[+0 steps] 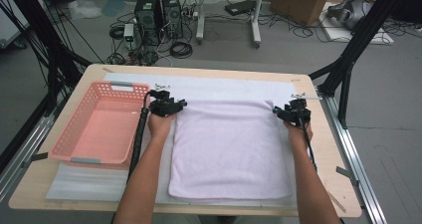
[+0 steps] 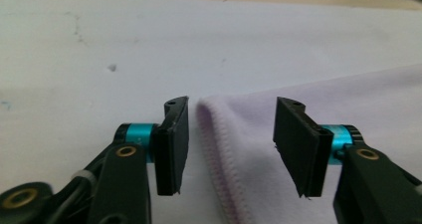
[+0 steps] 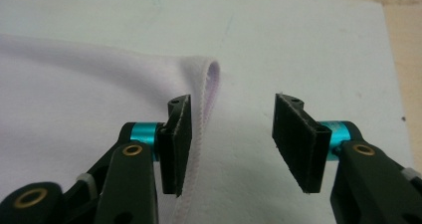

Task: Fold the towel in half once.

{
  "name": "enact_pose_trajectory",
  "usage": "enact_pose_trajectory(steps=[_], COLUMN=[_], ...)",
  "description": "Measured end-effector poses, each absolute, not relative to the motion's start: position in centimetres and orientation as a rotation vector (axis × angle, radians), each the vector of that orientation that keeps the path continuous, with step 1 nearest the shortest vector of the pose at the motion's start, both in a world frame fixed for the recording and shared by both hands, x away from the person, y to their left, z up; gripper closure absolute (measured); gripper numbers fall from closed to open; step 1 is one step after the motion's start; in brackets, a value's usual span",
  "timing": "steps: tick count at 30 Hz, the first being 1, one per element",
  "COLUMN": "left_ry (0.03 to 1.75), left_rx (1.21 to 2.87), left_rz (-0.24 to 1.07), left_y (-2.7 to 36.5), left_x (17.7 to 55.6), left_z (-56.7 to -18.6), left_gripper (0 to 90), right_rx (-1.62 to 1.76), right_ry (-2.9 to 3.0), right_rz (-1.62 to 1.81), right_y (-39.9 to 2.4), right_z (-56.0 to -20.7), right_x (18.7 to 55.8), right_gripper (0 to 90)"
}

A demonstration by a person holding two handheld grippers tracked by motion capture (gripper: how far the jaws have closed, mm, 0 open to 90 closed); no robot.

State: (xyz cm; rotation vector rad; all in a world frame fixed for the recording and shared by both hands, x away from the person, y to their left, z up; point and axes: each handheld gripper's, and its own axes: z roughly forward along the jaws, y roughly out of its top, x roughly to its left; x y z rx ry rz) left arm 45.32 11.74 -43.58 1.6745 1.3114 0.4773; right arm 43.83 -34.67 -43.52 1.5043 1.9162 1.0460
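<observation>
Towel (image 1: pixel 230 149), pale lilac, folded into a rectangle, lying flat on a white mat (image 1: pixel 224 88) in the middle of the bench (image 1: pixel 199 70); near edge close to the bench's front, far edge about level with the far rim of the basket. Far left corner (image 2: pixel 211 109) rounded, with a stitched hem running toward the camera in the left gripper view. Far right corner (image 3: pixel 211 69) likewise rounded and hemmed in the right gripper view.

Left hand-held gripper (image 1: pixel 167 106) at the towel's far left corner, jaws spread, nothing pinched. Seen in its own view (image 2: pixel 231 144): corner and hem lying between the two black pads, below them, apart from both; left pad over bare mat, right pad over the cloth.

Right hand-held gripper (image 1: pixel 293 112) at the far right corner, jaws likewise spread and gripping nothing. Seen in its own view (image 3: pixel 231 144): left pad just over the hem, right pad over bare mat, the gap between them mostly above the mat beside the towel's edge.

Pink plastic basket (image 1: pixel 102 122), latticed walls, grey handles, standing on the left of the bench, just beside the towel, with the left forearm (image 1: pixel 149 169) between them. Right forearm (image 1: pixel 311 184) along the towel's right edge.

Beyond the bench: grey floor with computer towers (image 1: pixel 159 12), tangled cables and a cardboard box (image 1: pixel 298 0).
</observation>
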Motion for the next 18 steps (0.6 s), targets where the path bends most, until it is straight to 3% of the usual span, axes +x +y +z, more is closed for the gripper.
enact_pose_trajectory(steps=[5,11,18], left_ry=[1.234,1.145,1.074], left_rx=[1.644,1.634,1.621], left_rz=[0.412,0.435,0.425], left_y=[12.2,12.2,12.4], left_x=[44.3,41.8,39.1], left_z=[-42.3,-41.2,-41.1], left_gripper=[34.7,18.4,18.5], right_rx=[1.427,1.287,1.159], right_ry=[1.928,1.996,2.061], right_rz=[1.162,1.211,1.226], right_y=[-35.6,-36.2,-36.1], right_z=[-41.4,-39.7,-39.0], right_x=[42.4,40.0,37.2], right_gripper=[39.2,34.8,30.5])
